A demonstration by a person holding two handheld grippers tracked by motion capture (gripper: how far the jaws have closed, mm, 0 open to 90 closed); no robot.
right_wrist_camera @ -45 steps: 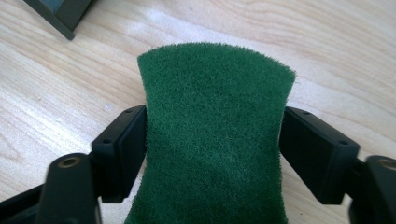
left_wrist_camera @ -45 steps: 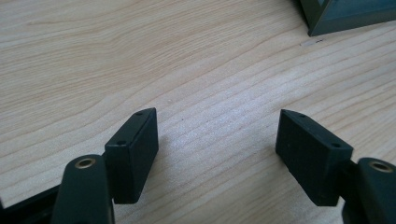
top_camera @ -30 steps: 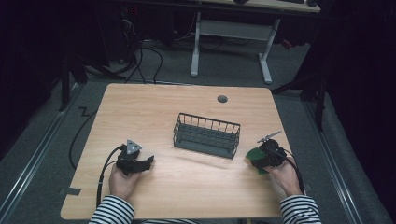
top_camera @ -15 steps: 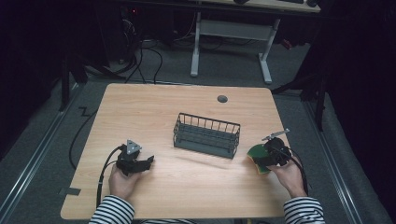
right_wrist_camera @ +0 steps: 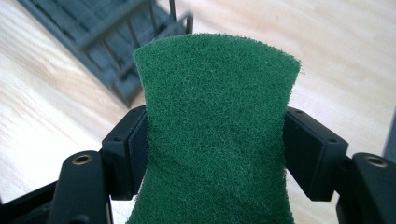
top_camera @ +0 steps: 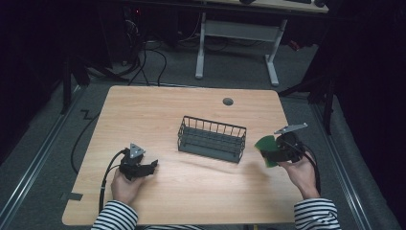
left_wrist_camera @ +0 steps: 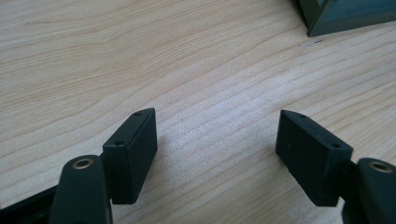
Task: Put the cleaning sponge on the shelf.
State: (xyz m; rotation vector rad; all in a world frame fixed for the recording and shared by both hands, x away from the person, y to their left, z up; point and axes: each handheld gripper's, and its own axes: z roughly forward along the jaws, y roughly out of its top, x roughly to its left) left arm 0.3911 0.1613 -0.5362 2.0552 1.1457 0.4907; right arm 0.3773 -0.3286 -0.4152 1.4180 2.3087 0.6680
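Just to the right of the wire basket [top_camera: 211, 139], the right gripper [top_camera: 276, 149] is up off the wooden table [top_camera: 158, 108]. It is pinching a green scrub pad [top_camera: 266, 149]. In the right gripper view, the green scrub pad [right_wrist_camera: 215, 130] sits between the two black jaws, and both jaws press on its sides. The pad bends in a little where they squeeze it (like a soft cloth would). Its top edge sticks up past the jaws. Behind the pad, a corner of the wire basket [right_wrist_camera: 116, 42] shows, with its thin dark bars.

The pad is not in the basket. It is held beside the right end of the basket, near it but not touching.

To the left of the basket and closer to the person, the left gripper [top_camera: 139, 166] rests low on the table in the left hand [top_camera: 125, 184]. In the left gripper view, the left gripper [left_wrist_camera: 215, 140] has its jaws spread wide, with bare wood between them. A corner of the basket [left_wrist_camera: 345, 16] shows far off at the top.

Both arms wear striped sleeves [top_camera: 115, 218].
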